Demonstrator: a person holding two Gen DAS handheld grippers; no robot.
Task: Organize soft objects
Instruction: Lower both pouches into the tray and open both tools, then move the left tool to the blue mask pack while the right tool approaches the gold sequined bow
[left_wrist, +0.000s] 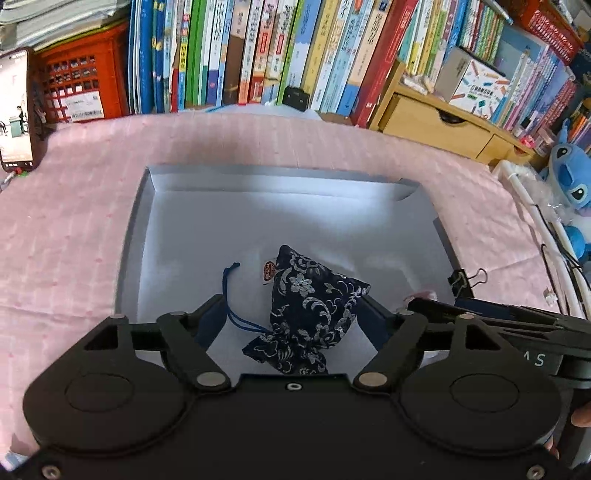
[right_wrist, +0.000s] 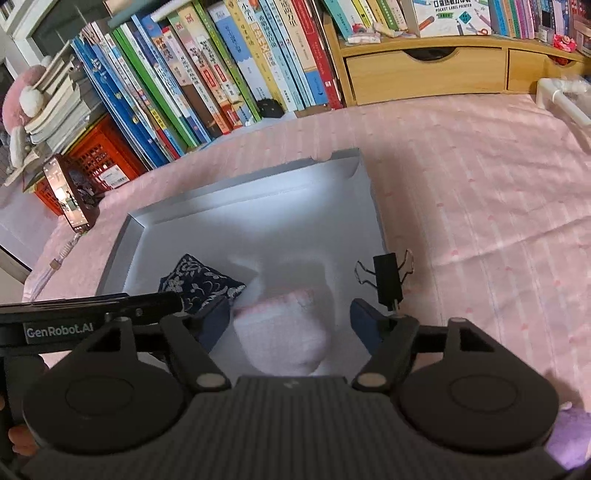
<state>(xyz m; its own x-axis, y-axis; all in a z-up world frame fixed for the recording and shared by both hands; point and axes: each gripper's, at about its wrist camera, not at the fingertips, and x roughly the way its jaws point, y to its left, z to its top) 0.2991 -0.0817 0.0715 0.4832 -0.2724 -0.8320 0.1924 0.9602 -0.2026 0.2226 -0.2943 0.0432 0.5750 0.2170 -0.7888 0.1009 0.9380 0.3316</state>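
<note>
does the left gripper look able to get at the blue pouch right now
Probably yes. The left gripper is open, its fingers either side of the blue pouch, which lies in the grey tray with nothing covering it. The right gripper is beside it over a white sock, not blocking.

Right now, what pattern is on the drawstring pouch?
Dark navy with a silver-white floral print; the pouch shows best in the left wrist view.

Books (left_wrist: 258, 51) along back; red crate (left_wrist: 81, 88) and phone (left_wrist: 14, 110) left; blue plush (left_wrist: 569, 177) right.
</note>
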